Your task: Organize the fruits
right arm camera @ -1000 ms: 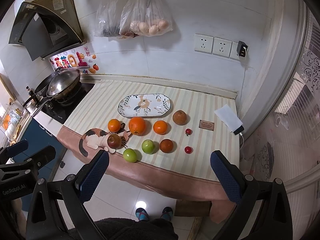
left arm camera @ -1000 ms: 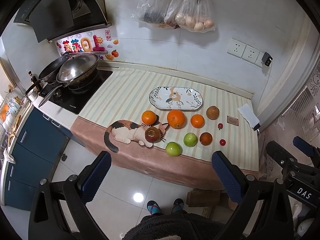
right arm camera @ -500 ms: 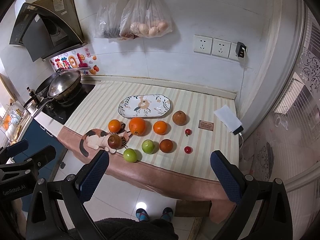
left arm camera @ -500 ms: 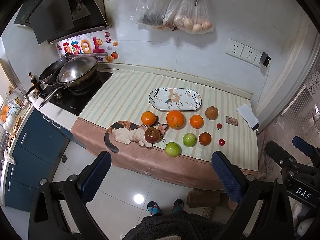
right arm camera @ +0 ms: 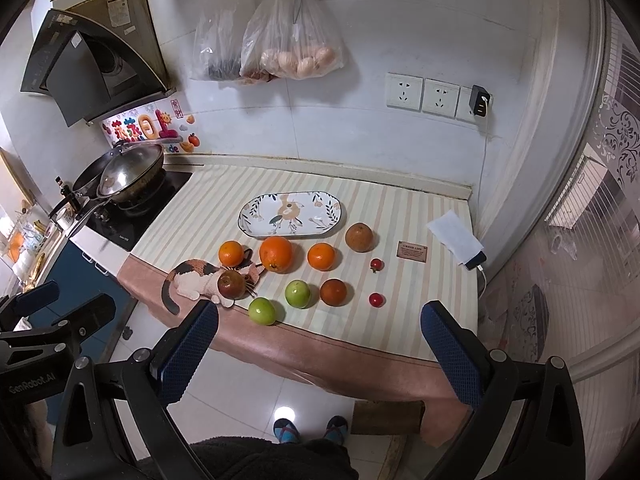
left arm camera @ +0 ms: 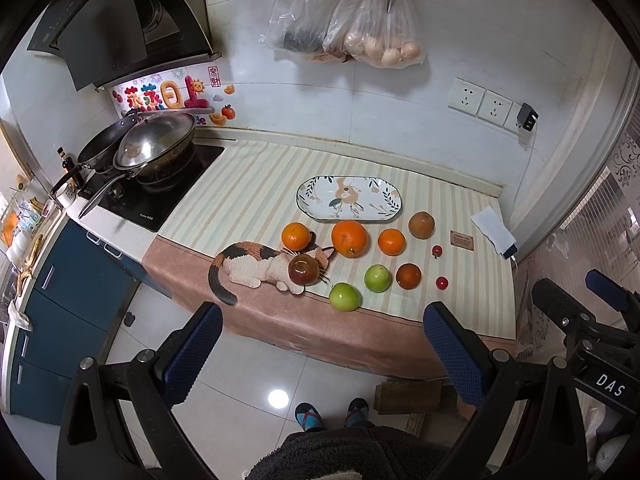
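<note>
Fruits [left arm camera: 349,238] lie loose at frame centre on the striped cloth [left arm camera: 248,196], below the empty plate [left arm camera: 349,199]. Left gripper [left arm camera: 322,354] and right gripper [right arm camera: 320,350] hang wide open, empty, well back. Risk: round fruit near the front edge, notably the green apple [left arm camera: 343,297], may roll off if nudged.

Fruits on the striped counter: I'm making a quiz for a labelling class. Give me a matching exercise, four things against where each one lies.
Things:
1. plate
2. largest orange
3. dark red apple
4. brown card

Places:
A. on the cat picture's head
B. right of the fruits, near the white packet
C. behind the fruit rows, nearest the wall
D. just in front of the plate, middle of the back row

Pairs: 1-C, 2-D, 3-A, 4-B
</note>
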`<state>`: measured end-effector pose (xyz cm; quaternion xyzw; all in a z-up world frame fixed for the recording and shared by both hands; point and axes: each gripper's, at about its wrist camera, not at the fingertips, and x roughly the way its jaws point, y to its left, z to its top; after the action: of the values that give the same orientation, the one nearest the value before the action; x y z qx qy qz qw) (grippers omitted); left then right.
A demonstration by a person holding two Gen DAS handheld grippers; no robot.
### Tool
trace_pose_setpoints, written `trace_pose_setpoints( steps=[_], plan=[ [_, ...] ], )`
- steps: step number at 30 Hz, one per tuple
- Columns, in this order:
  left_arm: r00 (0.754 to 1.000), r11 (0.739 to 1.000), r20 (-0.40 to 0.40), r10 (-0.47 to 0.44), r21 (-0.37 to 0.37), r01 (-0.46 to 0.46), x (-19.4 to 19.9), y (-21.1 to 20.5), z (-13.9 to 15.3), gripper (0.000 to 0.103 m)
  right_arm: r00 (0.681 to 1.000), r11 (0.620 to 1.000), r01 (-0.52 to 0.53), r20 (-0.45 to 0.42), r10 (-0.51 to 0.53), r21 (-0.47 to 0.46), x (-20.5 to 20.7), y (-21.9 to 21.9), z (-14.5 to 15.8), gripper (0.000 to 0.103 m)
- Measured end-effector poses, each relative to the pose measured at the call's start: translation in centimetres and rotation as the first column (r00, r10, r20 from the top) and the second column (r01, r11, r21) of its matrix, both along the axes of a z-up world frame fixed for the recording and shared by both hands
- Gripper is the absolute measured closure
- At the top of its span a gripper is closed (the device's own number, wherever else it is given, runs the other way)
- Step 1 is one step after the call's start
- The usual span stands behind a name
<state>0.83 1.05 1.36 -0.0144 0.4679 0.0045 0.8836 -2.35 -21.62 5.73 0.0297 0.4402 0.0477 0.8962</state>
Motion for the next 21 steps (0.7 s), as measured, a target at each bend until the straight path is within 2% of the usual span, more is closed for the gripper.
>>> trace_pose_setpoints(
  steps=[5,10,16,21],
  plan=[
    [1.0,1.0,0.005,0.005,-0.001,-0.005,0.3,0.0,0.3,0.0,1.0,1.0,0.017,0.005,-0.017,0.026,-0.3,-0.2,0.5,0.0],
    [0.998,0.998,0.009,0.061,0.025,-0.061,2.6,1.9,-0.8,0.0,0.999,0.997,0.05,-0.006,-0.05,0.066,1.2,0.1,-0.9,0.0],
    [0.992,0.989,-0.021,0.124,0.086,-0.122,6.7,5.9,-5.1,0.0,0.996,0.993,0.087,-0.043,-0.084,0.077,5.1,2.2,-4.4,0.0],
    [0.982,0.986,-0.112,0.152,0.088,-0.142,11.2,8.9,-9.1,0.0,0.99,0.991,0.087,-0.122,-0.074,0.097,10.0,4.4,-8.8,0.0]
  ],
)
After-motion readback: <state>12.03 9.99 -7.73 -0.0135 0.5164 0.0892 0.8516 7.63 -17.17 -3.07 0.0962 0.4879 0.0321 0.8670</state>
